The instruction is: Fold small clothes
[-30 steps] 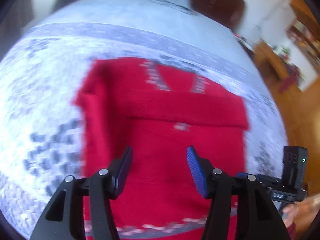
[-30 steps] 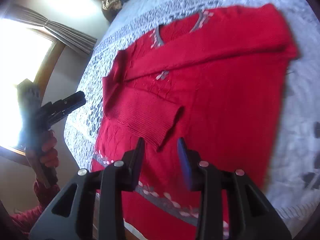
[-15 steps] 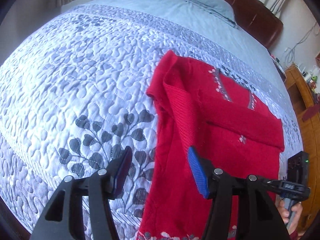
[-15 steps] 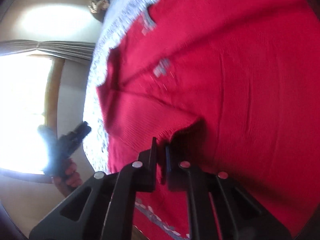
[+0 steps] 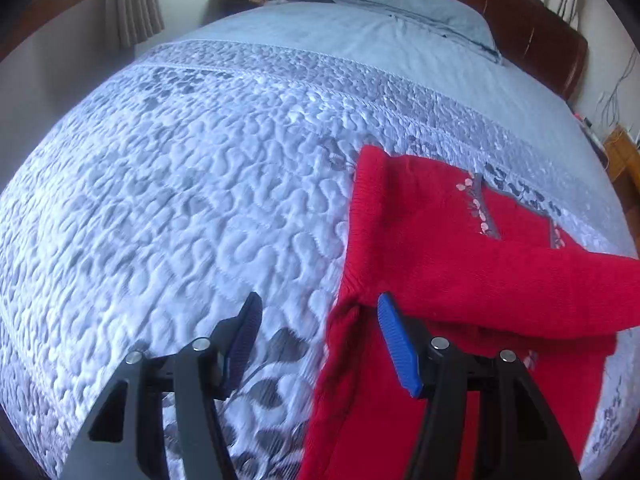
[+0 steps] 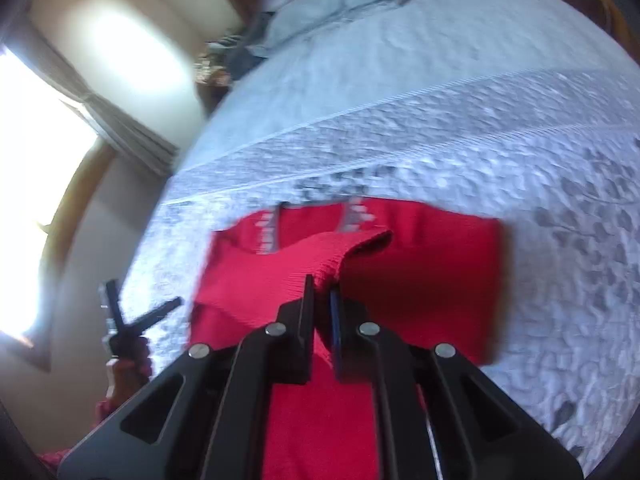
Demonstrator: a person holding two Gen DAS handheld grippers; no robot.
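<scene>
Pinching red sweater [image 6: 420,280] sleeve: right tongs [image 6: 322,292]; left tongs [image 5: 316,316] spread over sweater edge.

Daylit; window [image 6: 36,200] glare blown out, right view motion-blurred, perhaps soft; fisheye edges bowed, dark.

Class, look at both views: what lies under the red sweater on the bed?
The red sweater lies on the quilted grey bedspread, whose leaf pattern continues around it. The right gripper holds a sleeve up. What lies beneath the sweater's body is covered.
</scene>
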